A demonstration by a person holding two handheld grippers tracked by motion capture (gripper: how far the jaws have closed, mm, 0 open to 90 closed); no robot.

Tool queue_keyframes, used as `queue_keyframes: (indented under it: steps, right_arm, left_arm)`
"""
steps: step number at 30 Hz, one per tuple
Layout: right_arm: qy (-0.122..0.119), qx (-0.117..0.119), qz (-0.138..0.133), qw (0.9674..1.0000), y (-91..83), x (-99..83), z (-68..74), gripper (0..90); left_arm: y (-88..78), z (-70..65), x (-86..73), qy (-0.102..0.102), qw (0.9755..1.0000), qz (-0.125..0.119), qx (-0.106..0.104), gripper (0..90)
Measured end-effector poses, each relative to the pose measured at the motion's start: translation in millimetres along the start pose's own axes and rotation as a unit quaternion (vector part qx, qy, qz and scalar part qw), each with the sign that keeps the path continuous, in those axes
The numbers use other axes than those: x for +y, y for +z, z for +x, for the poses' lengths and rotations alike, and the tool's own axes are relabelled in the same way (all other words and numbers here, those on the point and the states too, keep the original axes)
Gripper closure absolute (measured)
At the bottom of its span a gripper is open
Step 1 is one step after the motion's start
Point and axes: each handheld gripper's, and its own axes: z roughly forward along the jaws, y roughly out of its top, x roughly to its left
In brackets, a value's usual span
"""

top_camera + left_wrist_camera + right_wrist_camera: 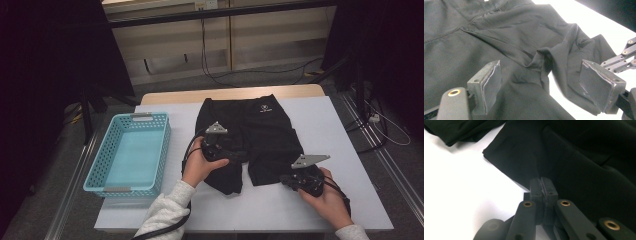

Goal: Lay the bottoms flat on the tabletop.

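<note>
- My left gripper (235, 154) hovers over the middle of the black shorts (260, 131), near the crotch, held in my left hand (199, 166).
- In the left gripper view its jaws stand wide apart, with the cloth bunched in a fold below them; the pads (491, 86) press on nothing.
- My right gripper (286, 179) sits at the near hem of the right leg, held in my right hand (326, 200).
- In the right gripper view its jaws are pressed together, and the hem edge of the shorts (579, 165) runs right into them, so I have the hem pinched.
- The shorts lie spread on the white sheet (345, 150) that covers the table (230, 94), waistband at the far side, both legs pointing toward me.
- A small white logo (263, 107) shows just below the waistband.
- The left leg is rumpled and folded under my left gripper; the right leg lies flatter.
- In the left gripper view, black linkage arms (621, 58) of my right gripper show at the right edge, beyond the leg of the shorts (529, 50).
- A light blue basket (102, 170) stands on the left part of the table, well apart from the shorts.
- A cable (165, 231) trails from my left gripper along my sleeve (165, 212).
</note>
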Motion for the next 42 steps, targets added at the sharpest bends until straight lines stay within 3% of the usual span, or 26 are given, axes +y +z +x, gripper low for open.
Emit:
queue_keyframes:
  steps: [11,20,29,35,42]
  right_arm:
    - [0.007,0.029,0.015,0.9995,-15.7,-9.7,2.3,89.6]
    - [0.01,0.002,-0.014,0.9998,-17.7,-4.9,-0.3,89.6]
    - [0.013,0.019,-0.013,0.9997,-18.5,-4.7,1.3,89.6]
    - [0.009,0.034,-0.012,0.9993,-28.5,-10.1,5.2,89.5]
    - [0.007,0.035,-0.006,0.9993,-42.7,-20.0,8.0,89.6]
  left_arm:
    - [0.8,-2.2,0.2,-0.002,1.0,0.004,-0.004,18.7]
    - [2.0,-2.6,0.1,-0.003,1.0,0.006,-0.005,18.7]
    - [2.9,-2.7,-0.7,-0.003,0.9999,0.012,-0.006,18.7]
    - [0.8,-2.1,0.0,-0.004,0.9999,0.009,-0.005,18.7]
    - [-0.6,-1.7,0.3,-0.007,0.9999,0.009,-0.004,18.5]
